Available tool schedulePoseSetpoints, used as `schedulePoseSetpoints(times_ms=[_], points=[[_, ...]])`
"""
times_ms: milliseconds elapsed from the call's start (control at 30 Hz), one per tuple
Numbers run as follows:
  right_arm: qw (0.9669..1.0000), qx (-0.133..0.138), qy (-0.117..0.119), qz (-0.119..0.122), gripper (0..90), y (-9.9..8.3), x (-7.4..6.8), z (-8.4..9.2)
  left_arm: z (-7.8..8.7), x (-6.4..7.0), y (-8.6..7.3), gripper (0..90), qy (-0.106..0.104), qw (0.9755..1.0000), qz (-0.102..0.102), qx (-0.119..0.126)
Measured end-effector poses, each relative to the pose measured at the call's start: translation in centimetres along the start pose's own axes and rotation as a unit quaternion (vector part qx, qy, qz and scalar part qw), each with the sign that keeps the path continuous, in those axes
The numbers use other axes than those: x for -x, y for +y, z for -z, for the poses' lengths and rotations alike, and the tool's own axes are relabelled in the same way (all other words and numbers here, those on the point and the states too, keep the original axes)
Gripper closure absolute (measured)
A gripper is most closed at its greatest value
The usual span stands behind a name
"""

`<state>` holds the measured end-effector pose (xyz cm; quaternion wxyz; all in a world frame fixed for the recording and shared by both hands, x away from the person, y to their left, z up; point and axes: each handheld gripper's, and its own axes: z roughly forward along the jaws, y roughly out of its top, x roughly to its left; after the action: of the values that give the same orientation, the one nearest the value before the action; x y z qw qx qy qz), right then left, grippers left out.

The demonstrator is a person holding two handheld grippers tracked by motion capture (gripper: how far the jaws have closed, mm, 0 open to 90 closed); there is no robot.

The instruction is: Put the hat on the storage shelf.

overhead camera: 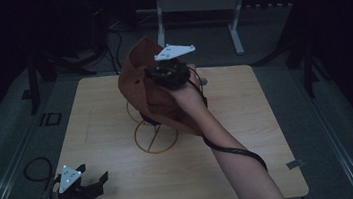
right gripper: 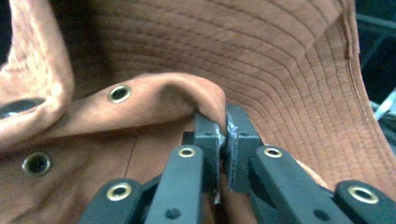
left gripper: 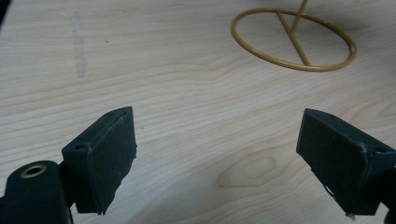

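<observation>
Your brown hat [overhead camera: 139, 86] hangs in the air above the wire stand [overhead camera: 155, 136], a fold of its cloth pinched between the closed jaws of your right gripper [right gripper: 223, 140], brim spreading beyond them. The stand sits mid-table [overhead camera: 249, 141]. Your left gripper [overhead camera: 93, 182] rests near the table's front left corner, well apart from the stand, jaws spread wide and empty.

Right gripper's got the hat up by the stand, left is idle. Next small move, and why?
Probably lower the right gripper so the brown hat settles on the gold wire stand. Its jaws pinch a fold of the hat right above the stand, while the open left gripper sits apart near the table edge.
</observation>
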<state>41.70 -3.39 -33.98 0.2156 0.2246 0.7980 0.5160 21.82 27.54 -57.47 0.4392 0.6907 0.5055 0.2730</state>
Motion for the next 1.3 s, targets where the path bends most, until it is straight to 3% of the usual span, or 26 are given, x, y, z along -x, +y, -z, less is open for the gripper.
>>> schedulePoseSetpoints(times_ms=[133,400,633,767,900,1100,1233,1300], points=[[0.9996,-0.024,0.013,-0.002,66.2,-0.6,-0.3,-1.1,0.0,0.0,-0.1,13.2,0.003,1.0000,0.002,0.000],[0.9983,-0.006,0.042,-0.040,39.0,-1.3,0.3,-0.8,-0.2,-0.1,-0.2,13.1,0.006,1.0000,0.003,-0.001],[0.9981,-0.017,0.058,-0.014,22.4,-1.6,-0.6,-0.7,-0.2,-0.1,-0.3,13.1,0.010,0.9999,0.004,0.000],[0.9971,-0.016,0.073,-0.015,14.7,-1.9,-0.5,0.0,-0.3,-0.1,-0.3,13.1,0.011,0.9999,0.005,-0.001],[0.9965,-0.016,0.081,-0.015,14.2,-2.4,0.0,0.8,-0.3,-0.1,-0.4,13.1,0.013,0.9999,0.006,0.000],[0.9979,0.012,0.063,-0.006,13.5,-3.3,1.0,2.3,-0.4,-0.1,-0.5,13.1,0.011,0.9999,0.006,0.000],[0.9990,0.014,0.043,0.004,13.6,-3.9,1.6,3.6,-0.5,-0.1,-0.5,13.1,0.009,0.9999,0.005,-0.003],[0.9990,0.012,0.043,-0.003,13.6,-4.2,2.0,4.2,-0.5,-0.1,-0.5,13.0,0.009,0.9999,0.005,-0.002]])
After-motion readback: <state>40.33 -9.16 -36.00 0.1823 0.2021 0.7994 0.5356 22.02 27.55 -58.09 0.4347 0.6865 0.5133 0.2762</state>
